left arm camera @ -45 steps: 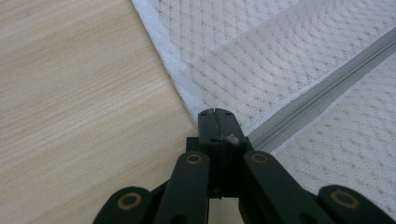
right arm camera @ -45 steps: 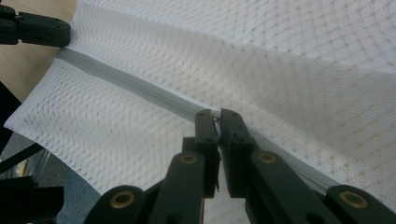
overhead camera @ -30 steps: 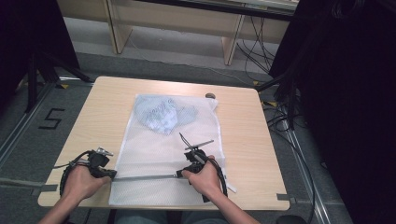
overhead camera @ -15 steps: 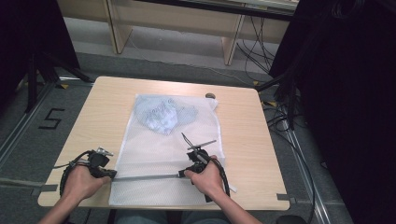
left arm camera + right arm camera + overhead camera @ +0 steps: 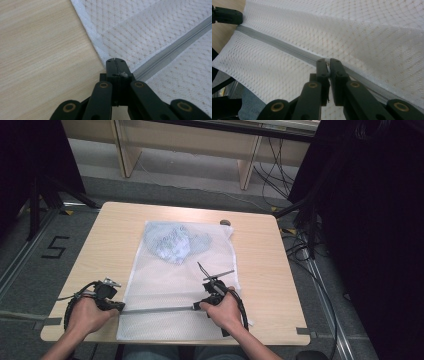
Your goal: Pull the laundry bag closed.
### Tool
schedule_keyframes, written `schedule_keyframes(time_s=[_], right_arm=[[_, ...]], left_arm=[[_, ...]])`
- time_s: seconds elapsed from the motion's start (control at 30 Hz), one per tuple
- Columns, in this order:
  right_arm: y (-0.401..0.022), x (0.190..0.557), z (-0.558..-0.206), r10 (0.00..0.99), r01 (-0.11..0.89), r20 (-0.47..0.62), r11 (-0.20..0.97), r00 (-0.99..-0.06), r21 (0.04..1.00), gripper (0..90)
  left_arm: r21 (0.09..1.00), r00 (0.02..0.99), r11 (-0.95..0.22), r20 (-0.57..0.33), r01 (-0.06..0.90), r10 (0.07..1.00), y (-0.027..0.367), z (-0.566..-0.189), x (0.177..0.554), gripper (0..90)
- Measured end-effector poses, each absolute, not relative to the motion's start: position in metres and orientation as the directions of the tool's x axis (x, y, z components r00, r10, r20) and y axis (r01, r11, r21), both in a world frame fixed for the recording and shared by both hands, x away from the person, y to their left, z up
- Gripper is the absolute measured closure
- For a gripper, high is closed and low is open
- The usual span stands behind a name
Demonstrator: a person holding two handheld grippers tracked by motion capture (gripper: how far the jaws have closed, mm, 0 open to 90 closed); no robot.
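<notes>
Tabletop: pale wood tabletop (image 5: 110, 245) over grey floor; a taped "5" (image 5: 55, 247) on the floor at the left is the only writing I can read.
Mesh bag: white mesh laundry bag (image 5: 165, 285) lies flat mid-tabletop, a bundled cloth (image 5: 172, 242) inside its far end.
Zipper: grey zipper (image 5: 160, 309) runs across the near end, between my hands.
Left claw: left claw (image 5: 115, 60) pinched together on the zipper's end at the bag's edge.
Right claw: right claw (image 5: 328, 62) clamped on what I judge is the zipper pull.
Handling: light, limp, slippery mesh; I would grip the stiffer zipper tape, not the netting.
</notes>
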State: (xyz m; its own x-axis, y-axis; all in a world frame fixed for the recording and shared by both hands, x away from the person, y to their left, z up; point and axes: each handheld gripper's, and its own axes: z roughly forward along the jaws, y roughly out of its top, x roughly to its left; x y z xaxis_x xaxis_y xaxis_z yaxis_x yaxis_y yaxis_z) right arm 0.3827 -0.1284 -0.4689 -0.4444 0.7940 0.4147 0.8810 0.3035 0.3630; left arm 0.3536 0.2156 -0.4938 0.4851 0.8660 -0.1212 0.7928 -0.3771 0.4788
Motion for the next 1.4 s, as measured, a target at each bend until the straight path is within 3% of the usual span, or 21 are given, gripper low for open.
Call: schedule_keyframes(time_s=[0.2,0.23,0.5,0.57,0.67,0.7,0.8,0.87,0.9,0.93,1.0,1.07,1.13,1.27,1.3,1.37,1.4], right_arm=[[-0.131,0.381,-0.468,0.816,0.902,0.412,0.284,-0.405,0.324,86.9],[-0.133,0.383,-0.470,0.803,0.883,0.403,0.303,-0.439,0.359,86.9],[-0.135,0.382,-0.471,0.796,0.880,0.411,0.301,-0.445,0.368,86.9],[-0.135,0.381,-0.468,0.819,0.911,0.422,0.271,-0.388,0.312,86.9],[-0.138,0.383,-0.471,0.795,0.876,0.404,0.310,-0.451,0.369,86.9],[-0.136,0.380,-0.468,0.815,0.906,0.423,0.272,-0.396,0.324,86.9],[-0.140,0.382,-0.470,0.800,0.883,0.410,0.298,-0.438,0.363,86.9],[-0.140,0.381,-0.470,0.806,0.890,0.414,0.283,-0.423,0.358,86.9],[-0.139,0.380,-0.467,0.817,0.913,0.431,0.265,-0.383,0.310,86.9],[-0.143,0.383,-0.473,0.794,0.873,0.402,0.310,-0.456,0.377,86.9],[-0.142,0.382,-0.471,0.804,0.893,0.417,0.293,-0.423,0.342,86.9],[-0.144,0.383,-0.472,0.796,0.874,0.403,0.304,-0.451,0.378,86.9],[-0.141,0.379,-0.467,0.821,0.923,0.441,0.251,-0.362,0.291,86.9],[-0.144,0.380,-0.469,0.821,0.911,0.422,0.265,-0.385,0.317,86.9],[-0.147,0.382,-0.472,0.807,0.886,0.405,0.291,-0.430,0.361,86.9],[-0.147,0.382,-0.472,0.807,0.886,0.405,0.290,-0.429,0.362,86.9],[-0.145,0.380,-0.469,0.825,0.910,0.413,0.268,-0.386,0.316,86.9]], left_arm=[[0.479,0.485,-0.377,-0.122,0.793,0.866,0.216,-0.494,0.354,90.0],[0.479,0.486,-0.378,-0.121,0.793,0.866,0.216,-0.494,0.354,90.0],[0.478,0.485,-0.377,-0.123,0.793,0.866,0.216,-0.494,0.354,90.0],[0.478,0.486,-0.378,-0.122,0.793,0.865,0.216,-0.494,0.354,90.0],[0.476,0.487,-0.379,-0.122,0.793,0.865,0.216,-0.494,0.354,90.0],[0.481,0.486,-0.377,-0.121,0.792,0.866,0.216,-0.494,0.354,90.0],[0.479,0.486,-0.378,-0.122,0.792,0.865,0.216,-0.494,0.354,90.0],[0.479,0.486,-0.378,-0.122,0.792,0.865,0.216,-0.494,0.354,90.0],[0.479,0.487,-0.378,-0.121,0.792,0.865,0.216,-0.494,0.354,90.0],[0.479,0.486,-0.378,-0.122,0.792,0.865,0.216,-0.494,0.354,90.0],[0.479,0.487,-0.378,-0.122,0.792,0.865,0.216,-0.494,0.354,90.0],[0.479,0.486,-0.378,-0.122,0.792,0.865,0.216,-0.494,0.354,90.0],[0.472,0.488,-0.381,-0.122,0.795,0.864,0.216,-0.493,0.354,90.0],[0.468,0.486,-0.380,-0.128,0.798,0.864,0.216,-0.493,0.354,90.0],[0.468,0.486,-0.380,-0.128,0.798,0.864,0.216,-0.493,0.354,90.0],[0.477,0.488,-0.380,-0.122,0.793,0.865,0.216,-0.494,0.354,90.0],[0.480,0.487,-0.378,-0.122,0.792,0.865,0.216,-0.494,0.354,90.0]])
